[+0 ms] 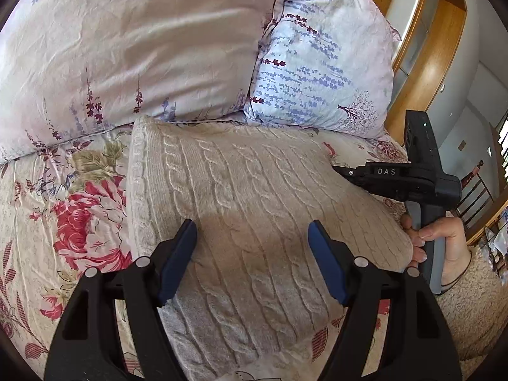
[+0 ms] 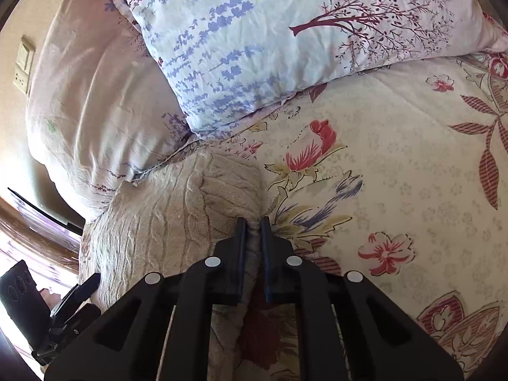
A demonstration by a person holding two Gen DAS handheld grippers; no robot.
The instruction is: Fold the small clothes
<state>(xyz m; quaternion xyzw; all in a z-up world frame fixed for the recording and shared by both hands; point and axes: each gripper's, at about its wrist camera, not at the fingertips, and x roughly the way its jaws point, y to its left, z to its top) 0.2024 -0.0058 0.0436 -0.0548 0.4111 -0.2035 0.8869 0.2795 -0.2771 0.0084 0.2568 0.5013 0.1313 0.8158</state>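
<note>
A cream cable-knit sweater [image 1: 241, 197] lies folded on the floral bedspread [image 1: 63, 209]. My left gripper [image 1: 252, 238] hovers over its near half, blue pads wide apart and open, nothing between them. In the left wrist view the right gripper [image 1: 341, 170] reaches in from the right at the sweater's right edge, held by a hand [image 1: 435, 231]. In the right wrist view my right gripper [image 2: 253, 223] is shut on a bunched edge of the sweater [image 2: 177, 209], the knit pinched between its pads. The left gripper shows at the lower left [image 2: 81, 287].
Two pillows lie beyond the sweater: a pale pink one [image 1: 127, 47] and a lavender-print one [image 1: 320, 63]. A wooden headboard and cabinet [image 1: 425, 73] stand at the right. A wall switch plate [image 2: 23, 63] is at the left. Bedspread [image 2: 397, 190] stretches out to the right.
</note>
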